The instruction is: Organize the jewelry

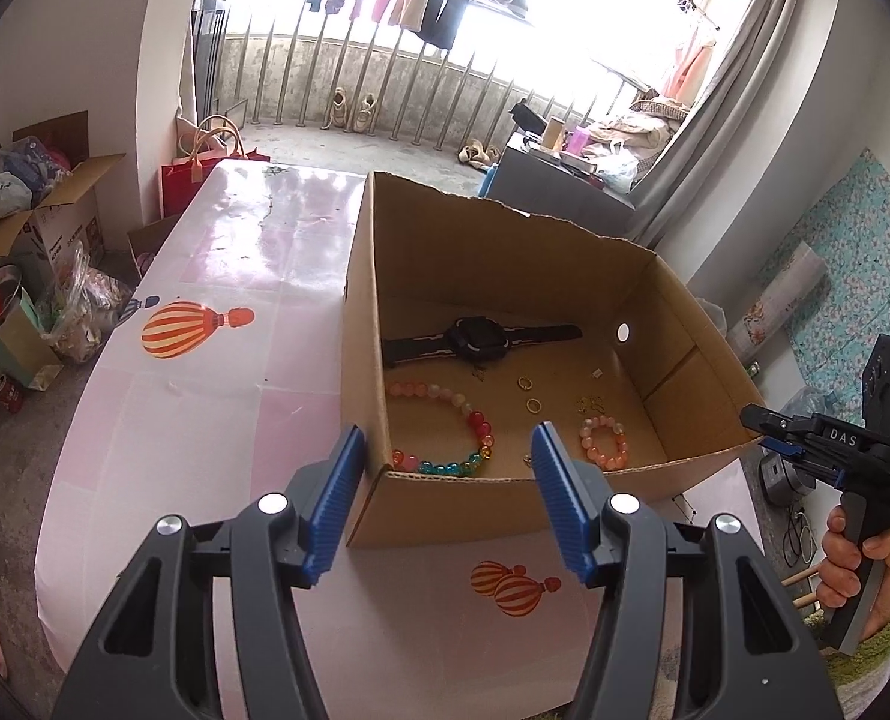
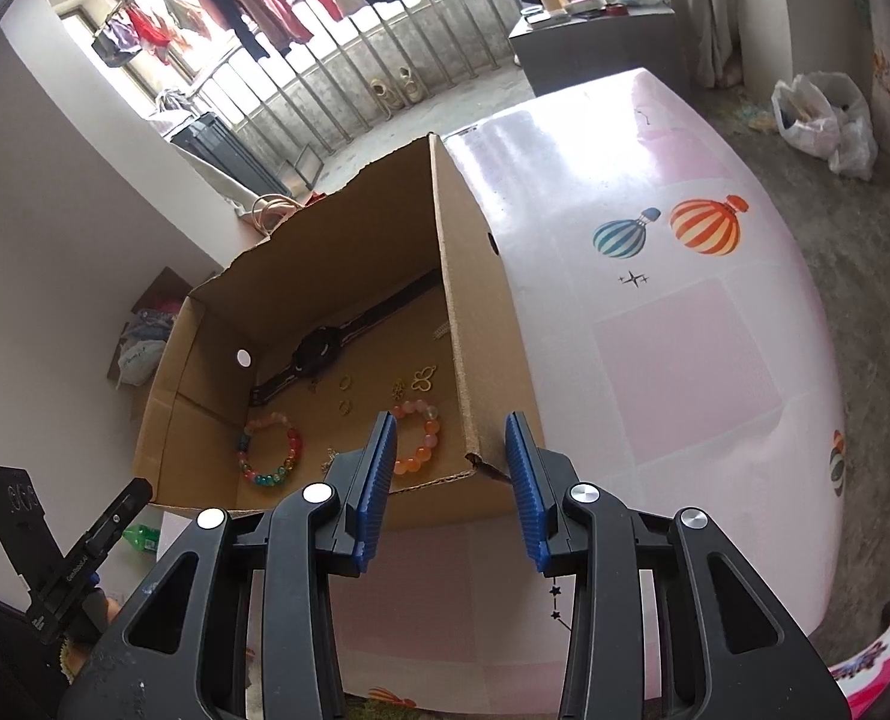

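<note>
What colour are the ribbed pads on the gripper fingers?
Blue, on black arms. The left gripper's pads show it best in the left wrist view.

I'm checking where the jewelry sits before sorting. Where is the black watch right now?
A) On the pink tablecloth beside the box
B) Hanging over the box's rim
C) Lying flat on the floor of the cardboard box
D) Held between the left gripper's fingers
C: the black watch lies flat, strap stretched out, on the floor of the cardboard box, beyond the bead bracelets, and neither gripper touches it.

Daylight from blown-out window; glare on table; fisheye edges dark.
</note>
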`<state>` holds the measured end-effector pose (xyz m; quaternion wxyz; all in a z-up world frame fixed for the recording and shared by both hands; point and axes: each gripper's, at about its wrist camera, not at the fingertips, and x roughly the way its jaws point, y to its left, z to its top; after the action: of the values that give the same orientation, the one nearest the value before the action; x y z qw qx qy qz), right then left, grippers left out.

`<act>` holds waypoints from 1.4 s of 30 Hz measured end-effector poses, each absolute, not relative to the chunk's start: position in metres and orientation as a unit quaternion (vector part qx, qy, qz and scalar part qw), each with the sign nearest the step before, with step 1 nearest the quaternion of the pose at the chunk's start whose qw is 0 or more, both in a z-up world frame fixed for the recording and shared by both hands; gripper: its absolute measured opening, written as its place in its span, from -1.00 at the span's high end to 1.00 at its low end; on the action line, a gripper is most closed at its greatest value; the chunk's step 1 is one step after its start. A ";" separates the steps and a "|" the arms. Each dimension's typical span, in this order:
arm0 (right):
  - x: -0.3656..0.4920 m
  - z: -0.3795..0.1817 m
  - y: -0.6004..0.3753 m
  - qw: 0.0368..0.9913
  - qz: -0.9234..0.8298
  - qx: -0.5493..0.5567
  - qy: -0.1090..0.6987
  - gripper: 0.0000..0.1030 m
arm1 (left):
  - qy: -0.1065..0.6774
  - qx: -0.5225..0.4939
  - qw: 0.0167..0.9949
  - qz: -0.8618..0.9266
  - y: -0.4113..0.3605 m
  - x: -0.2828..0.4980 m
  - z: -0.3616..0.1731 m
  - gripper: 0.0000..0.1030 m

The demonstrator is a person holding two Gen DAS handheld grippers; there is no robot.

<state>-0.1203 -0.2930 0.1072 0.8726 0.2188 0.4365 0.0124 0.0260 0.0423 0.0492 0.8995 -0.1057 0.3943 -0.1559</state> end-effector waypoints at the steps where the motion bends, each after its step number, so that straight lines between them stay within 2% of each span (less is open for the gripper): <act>1: -0.121 0.107 -0.293 0.874 0.012 0.219 0.434 0.31 | 0.391 -0.105 0.901 -0.156 0.042 0.025 0.048 -0.07; 8: -0.126 0.106 -0.293 0.882 0.009 0.221 0.416 0.23 | 0.383 -0.100 0.904 -0.162 0.044 0.020 0.048 -0.10; 10: -0.131 0.109 -0.296 0.885 0.006 0.226 0.406 0.05 | 0.376 -0.092 0.908 -0.158 0.043 0.015 0.052 -0.16; 11: -0.135 0.112 -0.296 0.891 -0.003 0.221 0.397 0.02 | 0.371 -0.084 0.912 -0.151 0.043 0.010 0.055 -0.22; 13: -0.150 0.123 -0.290 0.907 -0.023 0.191 0.376 -0.10 | 0.358 -0.069 0.921 -0.140 0.042 -0.003 0.064 -0.45; 14: -0.158 0.129 -0.286 0.915 -0.032 0.170 0.364 -0.15 | 0.350 -0.062 0.925 -0.138 0.042 -0.011 0.068 -0.49; 16: -0.176 0.138 -0.275 0.929 -0.049 0.123 0.345 -0.41 | 0.338 -0.043 0.932 -0.126 0.040 -0.027 0.077 -0.81; 17: -0.183 0.140 -0.269 0.934 -0.053 0.103 0.338 -0.50 | 0.335 -0.035 0.934 -0.118 0.038 -0.033 0.080 -0.87; 19: -0.197 0.142 -0.256 0.939 -0.062 0.064 0.331 -0.76 | 0.337 -0.030 0.935 -0.110 0.035 -0.044 0.084 -0.90; 21: -0.205 0.139 -0.245 0.940 -0.062 0.049 0.333 -0.85 | 0.351 -0.034 0.929 -0.111 0.030 -0.048 0.082 -0.90; 31: -0.190 0.117 -0.194 0.912 -0.082 0.027 0.400 -0.84 | 0.374 -0.001 0.925 -0.066 0.004 -0.042 0.069 -0.90; 37: -0.187 0.118 -0.179 0.912 -0.069 0.017 0.404 -0.84 | 0.386 -0.020 0.921 -0.045 0.004 -0.035 0.065 -0.90; 42: -0.185 0.115 -0.176 0.906 -0.067 0.023 0.417 -0.84 | 0.421 0.011 0.906 -0.029 -0.004 -0.029 0.052 -0.90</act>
<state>-0.1854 -0.1760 0.1145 0.9062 0.0231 0.4170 -0.0668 -0.0289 -0.0042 0.0519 0.9063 0.0107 0.4214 -0.0290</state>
